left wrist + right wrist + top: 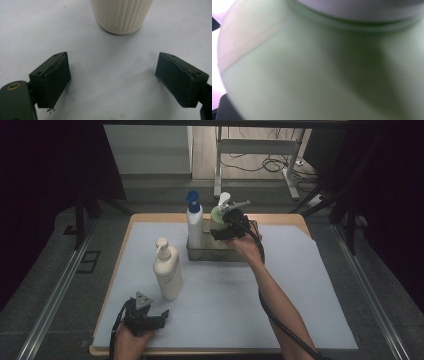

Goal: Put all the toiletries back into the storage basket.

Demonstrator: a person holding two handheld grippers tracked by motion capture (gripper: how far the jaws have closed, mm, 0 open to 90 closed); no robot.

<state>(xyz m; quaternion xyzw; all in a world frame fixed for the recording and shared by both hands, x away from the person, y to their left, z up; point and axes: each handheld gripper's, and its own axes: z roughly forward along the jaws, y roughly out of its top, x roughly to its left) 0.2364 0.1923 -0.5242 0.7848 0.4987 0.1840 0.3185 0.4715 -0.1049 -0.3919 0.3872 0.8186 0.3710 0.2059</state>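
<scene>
A pale green bottle point(217, 216) with a white pump stands at the right end of a clear tray point(210, 255), beside a white bottle with a blue cap point(194, 222). My right gripper point(226, 231) is shut on the green bottle from the right. In the right gripper view the green bottle point(312, 75) sits very close and blurred, with a dark jaw at the bottom left corner. A cream pump bottle point(167, 270) stands on the mat left of the tray. My left gripper point(151, 311) rests open near the front edge, the ribbed base of the cream bottle point(121, 15) ahead of its jaws point(112, 72).
A white mat point(280, 285) covers the wooden table. Metal rails point(55, 295) run along both sides. A desk frame with cables point(280, 162) stands on the floor beyond the far edge, between dark curtains.
</scene>
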